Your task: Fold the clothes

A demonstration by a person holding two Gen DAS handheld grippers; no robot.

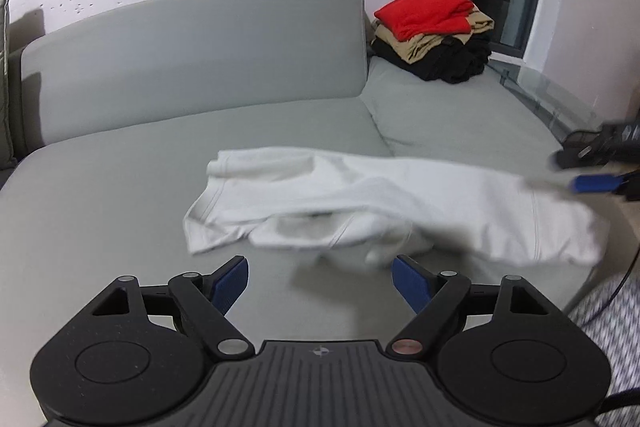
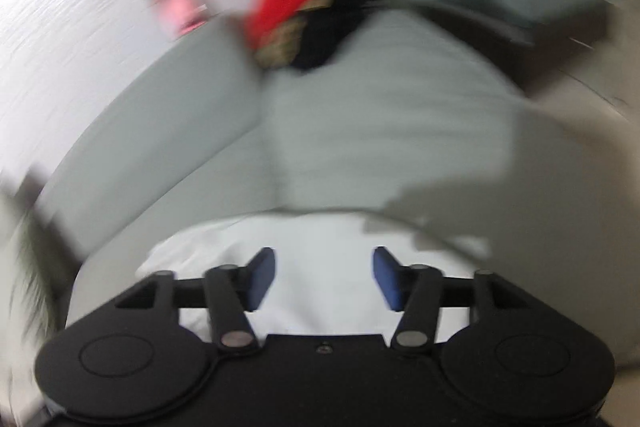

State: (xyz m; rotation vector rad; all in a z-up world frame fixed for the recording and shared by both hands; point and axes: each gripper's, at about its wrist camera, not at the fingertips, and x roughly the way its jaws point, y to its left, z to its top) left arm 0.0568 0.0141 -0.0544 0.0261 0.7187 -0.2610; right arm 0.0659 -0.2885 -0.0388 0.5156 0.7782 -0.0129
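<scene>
Left wrist view had the left gripper [image 1: 320, 283] wide open, empty, near the rumpled shirt [image 1: 360, 203] on the sofa [image 1: 120, 227]. Right gripper [image 2: 324, 277] was open too, over the cloth. I'd grab hem corners and pull flat first.

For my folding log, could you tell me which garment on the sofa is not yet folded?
The white garment, lying rumpled by the left gripper; the red, tan and black ones sit folded in the stack.

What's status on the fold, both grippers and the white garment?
Left gripper open, short of white garment. Right gripper open over it, view blurred. Garment crumpled on sofa, unfolded. Folded stack well clear.
</scene>
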